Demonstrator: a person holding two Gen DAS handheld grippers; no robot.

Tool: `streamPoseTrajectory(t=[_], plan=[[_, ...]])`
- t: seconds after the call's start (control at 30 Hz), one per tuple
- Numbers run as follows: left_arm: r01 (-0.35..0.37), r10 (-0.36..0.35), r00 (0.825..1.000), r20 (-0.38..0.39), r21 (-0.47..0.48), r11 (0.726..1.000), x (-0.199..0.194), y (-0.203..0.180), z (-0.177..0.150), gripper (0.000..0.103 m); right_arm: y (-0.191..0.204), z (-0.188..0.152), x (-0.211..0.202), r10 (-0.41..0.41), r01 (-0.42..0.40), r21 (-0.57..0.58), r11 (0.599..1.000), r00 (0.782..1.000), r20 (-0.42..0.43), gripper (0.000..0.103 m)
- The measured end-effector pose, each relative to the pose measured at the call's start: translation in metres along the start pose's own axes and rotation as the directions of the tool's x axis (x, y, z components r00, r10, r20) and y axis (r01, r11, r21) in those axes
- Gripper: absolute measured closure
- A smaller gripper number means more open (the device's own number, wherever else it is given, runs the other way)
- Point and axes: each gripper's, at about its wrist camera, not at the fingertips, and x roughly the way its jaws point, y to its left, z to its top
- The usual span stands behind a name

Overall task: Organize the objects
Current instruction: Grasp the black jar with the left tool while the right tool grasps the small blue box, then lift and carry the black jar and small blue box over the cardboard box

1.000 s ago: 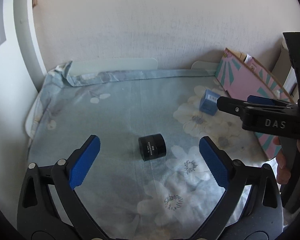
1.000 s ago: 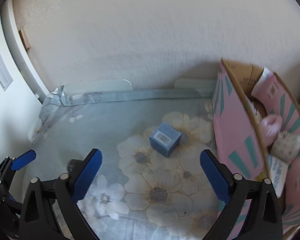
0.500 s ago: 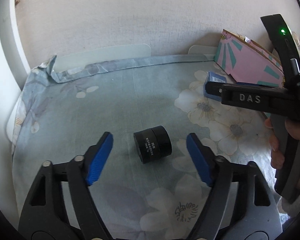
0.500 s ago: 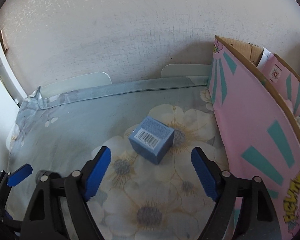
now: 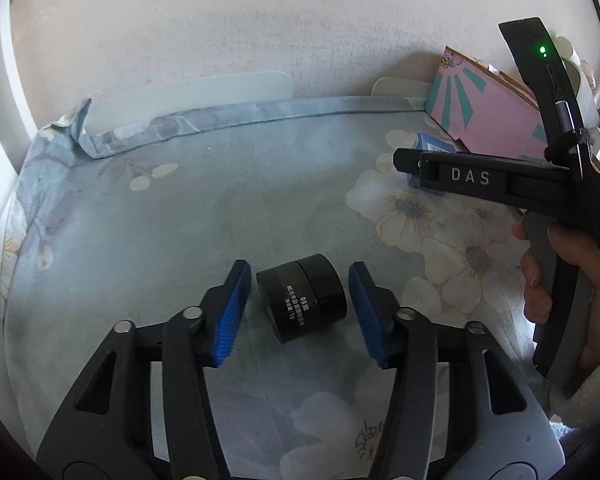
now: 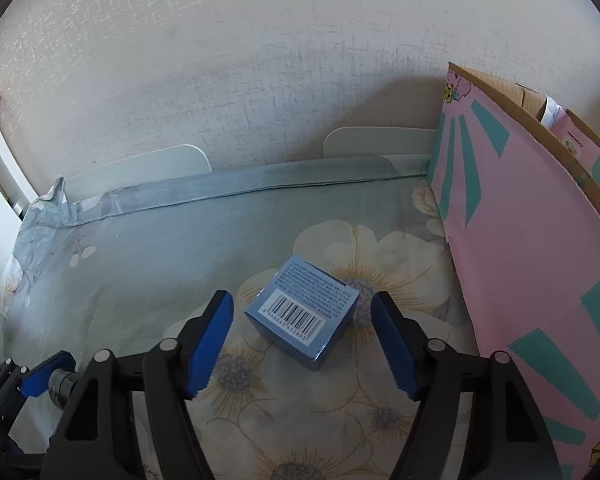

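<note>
A small black jar (image 5: pixel 302 297) lies on its side on the floral sheet. My left gripper (image 5: pixel 300 312) is open around it, one blue pad on each side with small gaps. A small blue box with a barcode (image 6: pixel 303 311) sits on the sheet near the pink carton. My right gripper (image 6: pixel 302 338) is open around it, pads on either side, not touching. The right gripper's body (image 5: pixel 500 180) shows in the left wrist view, partly hiding the blue box (image 5: pixel 430 146). The left gripper and the jar (image 6: pixel 62 384) show at the lower left of the right wrist view.
A pink and teal cardboard carton (image 6: pixel 532 240) stands at the right, open at the top with packets inside. A textured wall (image 6: pixel 260 60) runs behind the bed. The floral sheet (image 5: pixel 180 220) is folded up at the far edge.
Both grippers moved forward and down and narrowed. The jar now lies between the left pads and the blue box between the right pads.
</note>
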Motion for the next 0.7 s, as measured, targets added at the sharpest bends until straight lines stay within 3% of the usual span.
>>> streamPoseTrajectory(t=[0.13, 0.7], plan=[[0.006, -0.006, 1.000, -0.007, 0.002, 1.000, 0.002, 0.001, 0.000, 0.065, -0.002, 0.000, 0.002, 0.008, -0.008, 0.008, 1.000, 1.000, -0.009, 0.054], [0.019, -0.019, 1.000, -0.010, -0.016, 1.000, -0.011, 0.002, 0.010, 0.066, 0.006, 0.004, -0.010, 0.045, -0.045, -0.019, 0.999, 0.999, -0.010, 0.055]])
